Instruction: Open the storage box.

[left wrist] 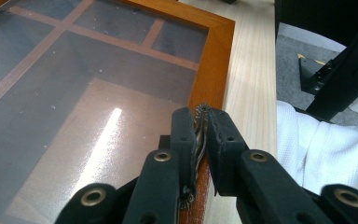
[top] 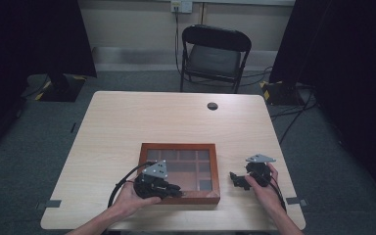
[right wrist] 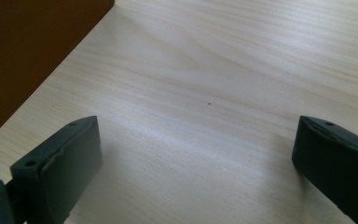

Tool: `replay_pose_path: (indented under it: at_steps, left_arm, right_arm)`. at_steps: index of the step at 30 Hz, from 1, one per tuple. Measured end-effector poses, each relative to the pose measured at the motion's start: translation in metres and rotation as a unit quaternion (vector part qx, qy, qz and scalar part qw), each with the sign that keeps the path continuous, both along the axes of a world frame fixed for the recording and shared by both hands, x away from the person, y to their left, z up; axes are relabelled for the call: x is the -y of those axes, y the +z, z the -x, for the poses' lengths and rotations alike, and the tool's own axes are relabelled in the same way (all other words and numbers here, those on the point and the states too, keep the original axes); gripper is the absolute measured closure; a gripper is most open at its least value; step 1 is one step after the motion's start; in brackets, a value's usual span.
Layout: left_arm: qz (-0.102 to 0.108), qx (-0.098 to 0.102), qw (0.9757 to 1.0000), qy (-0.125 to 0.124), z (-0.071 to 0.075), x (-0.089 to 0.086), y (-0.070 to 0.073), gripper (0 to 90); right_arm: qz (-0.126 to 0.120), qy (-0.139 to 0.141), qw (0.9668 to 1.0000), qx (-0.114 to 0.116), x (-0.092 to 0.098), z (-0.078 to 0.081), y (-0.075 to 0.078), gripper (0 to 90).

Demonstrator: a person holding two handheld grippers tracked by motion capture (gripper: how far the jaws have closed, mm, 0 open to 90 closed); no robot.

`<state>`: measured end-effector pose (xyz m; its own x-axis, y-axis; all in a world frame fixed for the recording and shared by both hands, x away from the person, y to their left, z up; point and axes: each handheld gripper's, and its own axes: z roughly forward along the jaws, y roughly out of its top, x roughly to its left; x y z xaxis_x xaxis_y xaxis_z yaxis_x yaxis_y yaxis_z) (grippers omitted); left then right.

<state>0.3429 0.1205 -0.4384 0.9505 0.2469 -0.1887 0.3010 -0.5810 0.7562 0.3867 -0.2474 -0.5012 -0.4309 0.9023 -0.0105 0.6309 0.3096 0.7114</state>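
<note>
High view dim, soft, corners dark. You get bright glare streak on glass lid [left wrist: 107,135]. Claw views sharp mid-frame, near edges blurred; soft shadows on surface [right wrist: 214,93].

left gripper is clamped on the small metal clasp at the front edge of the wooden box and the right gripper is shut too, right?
Not quite. The left gripper is indeed clamped on the metal clasp of the wooden box, but the right gripper is open: the right gripper view shows its jaws wide apart over the bare table.
</note>
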Motion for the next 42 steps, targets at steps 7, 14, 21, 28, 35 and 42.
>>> replay_pose_path:
  at_steps: [7,14,21,28,35,42]
  left_arm:
    - [0.011,-0.013,0.9998,0.000,-0.003,-0.003,0.006,81.6]
    - [0.016,-0.020,0.9997,0.003,-0.004,-0.005,0.012,81.4]
    - [0.015,-0.031,0.9994,0.003,-0.007,-0.007,0.021,81.2]
    - [0.008,-0.037,0.9992,0.011,-0.008,-0.007,0.029,81.1]
    - [0.022,-0.040,0.9986,0.025,-0.010,-0.009,0.039,80.8]
    - [0.007,-0.036,0.9991,0.021,-0.009,-0.009,0.040,80.8]
  right_arm:
    - [0.000,0.000,1.0000,0.000,0.000,0.000,0.000,0.7]
    - [0.000,0.000,1.0000,0.000,0.000,0.000,0.000,0.7]
    - [0.000,0.000,1.0000,0.000,0.000,0.000,0.000,0.7]
    - [0.000,0.000,1.0000,0.000,0.000,0.000,0.000,0.5]
    - [0.000,0.000,1.0000,0.000,0.000,0.000,0.000,0.5]
    - [0.000,0.000,1.0000,0.000,0.000,0.000,0.000,0.5]
